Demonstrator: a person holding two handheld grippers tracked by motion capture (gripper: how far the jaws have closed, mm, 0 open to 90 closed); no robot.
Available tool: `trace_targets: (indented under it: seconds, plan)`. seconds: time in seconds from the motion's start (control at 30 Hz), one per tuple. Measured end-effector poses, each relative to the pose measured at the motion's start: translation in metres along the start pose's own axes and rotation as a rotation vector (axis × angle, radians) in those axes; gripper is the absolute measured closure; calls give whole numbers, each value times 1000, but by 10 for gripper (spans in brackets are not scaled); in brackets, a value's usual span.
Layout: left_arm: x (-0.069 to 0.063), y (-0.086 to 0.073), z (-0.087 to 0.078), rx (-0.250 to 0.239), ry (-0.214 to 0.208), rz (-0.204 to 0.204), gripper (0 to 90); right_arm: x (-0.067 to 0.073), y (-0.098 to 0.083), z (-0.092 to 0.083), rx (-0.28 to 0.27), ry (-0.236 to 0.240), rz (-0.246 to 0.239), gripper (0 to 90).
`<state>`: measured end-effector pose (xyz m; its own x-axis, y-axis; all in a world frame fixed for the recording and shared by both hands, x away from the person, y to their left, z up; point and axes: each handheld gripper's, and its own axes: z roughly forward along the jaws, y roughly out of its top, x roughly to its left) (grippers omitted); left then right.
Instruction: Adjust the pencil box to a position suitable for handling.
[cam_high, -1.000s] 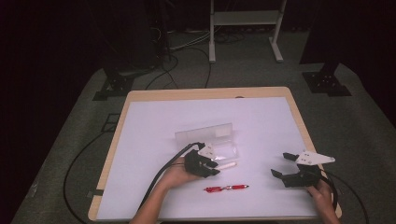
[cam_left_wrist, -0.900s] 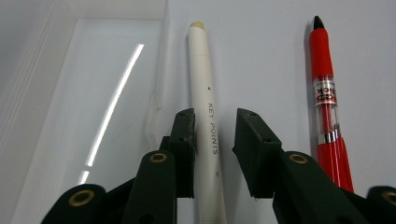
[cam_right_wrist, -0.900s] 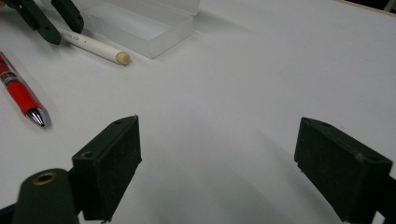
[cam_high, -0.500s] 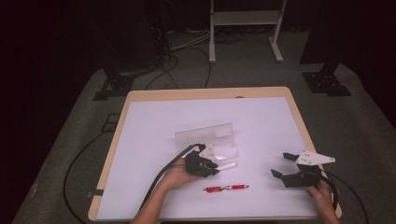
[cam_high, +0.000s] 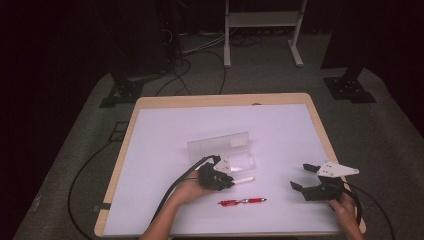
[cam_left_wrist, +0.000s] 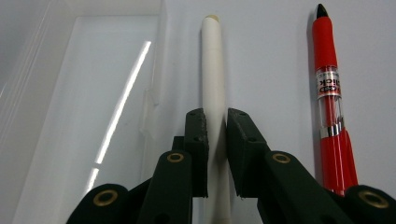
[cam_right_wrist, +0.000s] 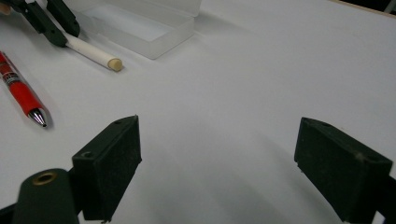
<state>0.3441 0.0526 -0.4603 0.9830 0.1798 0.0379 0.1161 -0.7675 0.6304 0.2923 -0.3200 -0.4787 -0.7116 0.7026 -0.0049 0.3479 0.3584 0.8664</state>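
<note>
White pen clamped in left hand-held gripper, jaws just closing; rear end hidden. Right hand-held gripper wide, empty.

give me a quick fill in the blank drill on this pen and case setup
1. The left tool has its jaws around the ____ pen.
2. The red pen lies on the ____.
3. The clear plastic case has its lid ____.
4. The right tool has its jaws ____.

Missing words: white; table; open; open

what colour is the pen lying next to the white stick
Red, with a clear middle section and black tip; the pen shows best in the left gripper view.
</note>
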Motion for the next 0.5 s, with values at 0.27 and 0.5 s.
trace_targets:
  seconds: [0.27, 0.5]
  plan:
    - [0, 1, -4, 0, 5, -8, 788, 0, 0, 0, 0, 0, 2, 138]
    - [0, 3, -11, -5, 8, 8, 788, 0, 0, 0, -1, 1, 4, 138]
